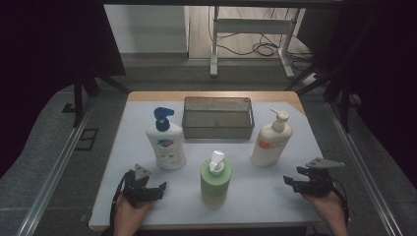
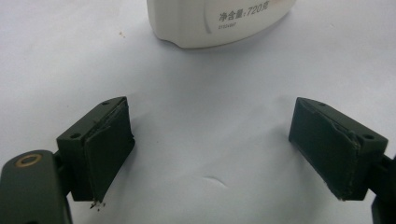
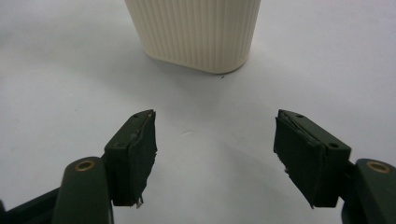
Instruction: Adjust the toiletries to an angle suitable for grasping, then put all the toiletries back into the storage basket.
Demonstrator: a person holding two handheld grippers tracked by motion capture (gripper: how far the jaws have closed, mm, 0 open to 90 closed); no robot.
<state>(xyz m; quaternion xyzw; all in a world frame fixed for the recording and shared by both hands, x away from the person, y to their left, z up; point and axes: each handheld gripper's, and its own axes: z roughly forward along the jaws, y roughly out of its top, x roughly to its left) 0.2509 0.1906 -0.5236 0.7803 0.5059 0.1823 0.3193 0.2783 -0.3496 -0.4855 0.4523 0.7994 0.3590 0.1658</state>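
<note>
Bottles are what the grippers face: the cream ribbed bottle (image 1: 271,140) stands just right of the mesh basket (image 1: 218,118), toward the person, and the white bottle with the blue pump (image 1: 165,142) stands just left of it. A green bottle (image 1: 215,179) stands well in front of the basket, between the two hands.

The right gripper (image 3: 212,144) points at the cream bottle's base with its jaws spread and nothing between them; the left gripper (image 2: 210,144) faces the white bottle's base, equally spread and empty.

Both bottles are tall with narrow pump heads, so a low, off-centre pinch would likely tip one over. The smooth, rounded walls could also slip from the pads, and a toppling bottle might knock the green one or strike the basket's rim.
</note>
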